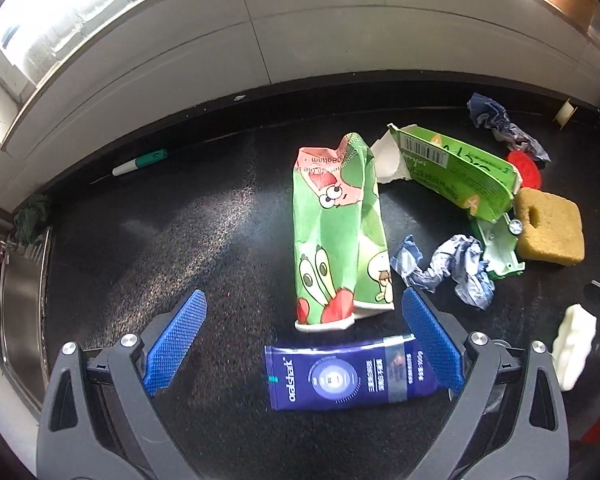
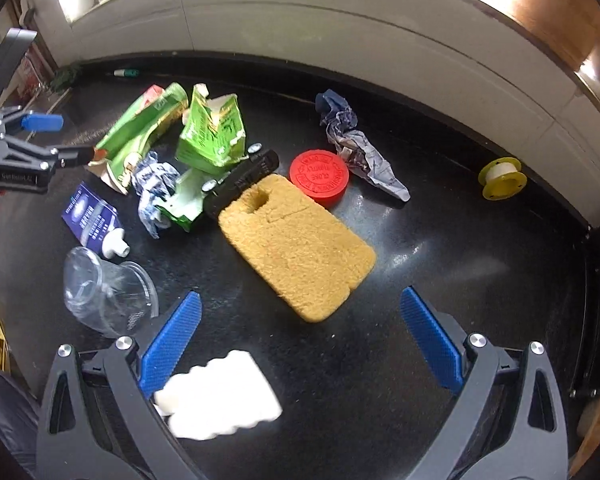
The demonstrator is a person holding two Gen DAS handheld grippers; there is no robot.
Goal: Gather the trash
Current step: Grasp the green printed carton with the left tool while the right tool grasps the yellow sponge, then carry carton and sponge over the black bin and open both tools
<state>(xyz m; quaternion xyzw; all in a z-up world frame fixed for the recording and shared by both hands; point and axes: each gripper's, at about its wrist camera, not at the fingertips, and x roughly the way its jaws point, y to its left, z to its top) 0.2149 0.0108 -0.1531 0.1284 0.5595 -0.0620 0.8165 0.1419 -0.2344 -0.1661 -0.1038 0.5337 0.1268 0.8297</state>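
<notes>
- Left tongs (image 1: pixel 304 344) are spread wide and grasp nothing, poised over a flattened dark-blue toothpaste tube (image 1: pixel 350 376) on the black speckled tabletop (image 1: pixel 160 240).
- A crushed green cartoon-printed paper cup (image 1: pixel 340 236) lies just beyond the tube, with a torn green cardboard carton (image 1: pixel 456 168) beside it.
- Right tongs (image 2: pixel 300 340) are likewise released, above a white wavy foam piece (image 2: pixel 220 396).
- A yellow rectangular sponge (image 2: pixel 296 244) lies mid-tabletop, touching a red round lid (image 2: pixel 319 176).

**Left claw wide over blue tube**

The left claw (image 1: pixel 304 344) gapes at frame bottom, the blue tube (image 1: pixel 348 376) lying between its pads on the black tabletop (image 1: pixel 160 240). Just above lies a flattened green carton (image 1: pixel 340 232); crumpled wrapper (image 1: pixel 452 268) and sponge (image 1: pixel 548 228) sit right.
</notes>
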